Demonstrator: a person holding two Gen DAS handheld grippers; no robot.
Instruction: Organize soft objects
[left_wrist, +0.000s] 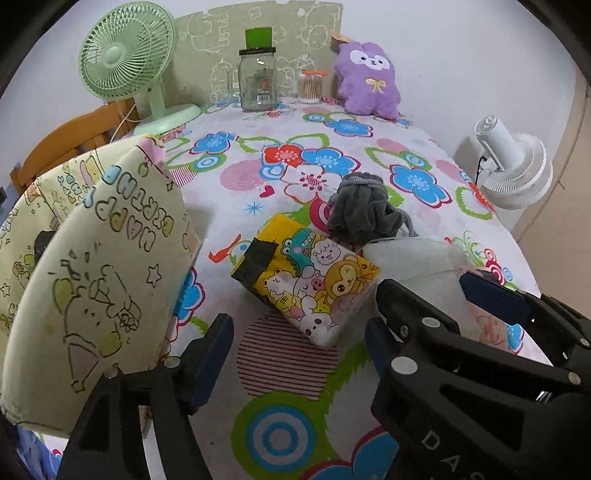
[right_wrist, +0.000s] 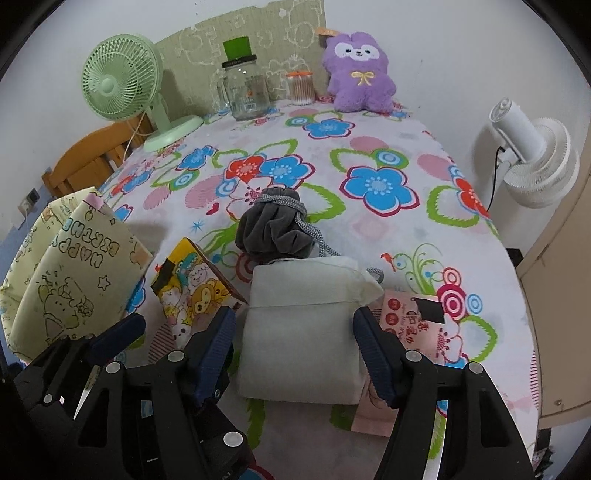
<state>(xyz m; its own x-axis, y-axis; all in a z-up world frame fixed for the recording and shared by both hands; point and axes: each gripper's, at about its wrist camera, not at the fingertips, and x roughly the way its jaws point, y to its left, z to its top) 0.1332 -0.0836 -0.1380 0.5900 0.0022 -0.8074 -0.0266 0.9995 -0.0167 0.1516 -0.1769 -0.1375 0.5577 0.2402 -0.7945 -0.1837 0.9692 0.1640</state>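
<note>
**Folded cloth sits squarely between the right gripper's spread fingers**

Farthest to the left of the tools stands the cream fabric bag (left_wrist: 96, 266), its print reading "HAPPY BIRTH…" upside down from here. The left gripper (left_wrist: 299, 354) hangs released, jaws wide, gripping nothing; the yellow cartoon tissue pack (left_wrist: 310, 280) lies just ahead of it and slightly to its right, long axis running diagonally away to the left, a patch of black tape on its far corner.

Next comes the right gripper (right_wrist: 293, 347), also released. The pale folded cloth (right_wrist: 303, 332) lies directly between its fingers, with a gap on each side as far as I can tell, its long axis pointing straight ahead along them. This gripper is plainly the nearer one, so closing on it looks like the coming move.

Beyond the cloth, touching its far edge, sits the grey drawstring pouch (right_wrist: 275, 229). To the right lies a pink wipes packet (right_wrist: 413, 321) with Chinese characters too small to read surely.
</note>
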